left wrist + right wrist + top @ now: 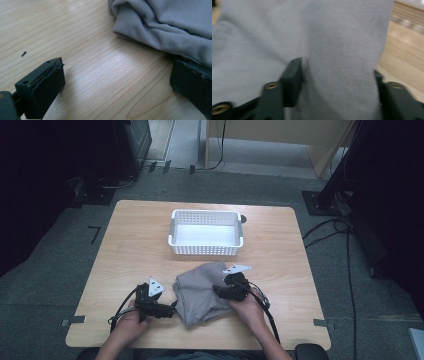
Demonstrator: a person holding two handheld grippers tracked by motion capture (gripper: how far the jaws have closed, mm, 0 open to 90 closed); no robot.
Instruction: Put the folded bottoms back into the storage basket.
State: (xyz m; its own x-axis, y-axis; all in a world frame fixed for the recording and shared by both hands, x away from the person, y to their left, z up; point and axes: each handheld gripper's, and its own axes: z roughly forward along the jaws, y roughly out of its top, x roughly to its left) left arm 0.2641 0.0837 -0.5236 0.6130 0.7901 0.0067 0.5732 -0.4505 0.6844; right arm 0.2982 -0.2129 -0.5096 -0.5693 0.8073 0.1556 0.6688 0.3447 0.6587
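A crumpled grey cloth (200, 292) lies on the wooden table (140, 245), near its front edge. My left gripper (167, 310) rests low at the cloth's left edge. In the left gripper view it (117, 72) is open, with bare wood between the jaws, and one jaw touches the hem of the cloth (170, 22). My right gripper (220, 290) sits on the cloth's right part. In the right gripper view it (338, 75) has a thick fold of the cloth (274, 32) filling the gap from one jaw to the other.
A white perforated basket (204, 250) stands empty behind the cloth at the table's middle back. The person's hands come in from the front edge. Cables (270, 317) trail from both grippers. Dark stands and cords line the floor around the table.
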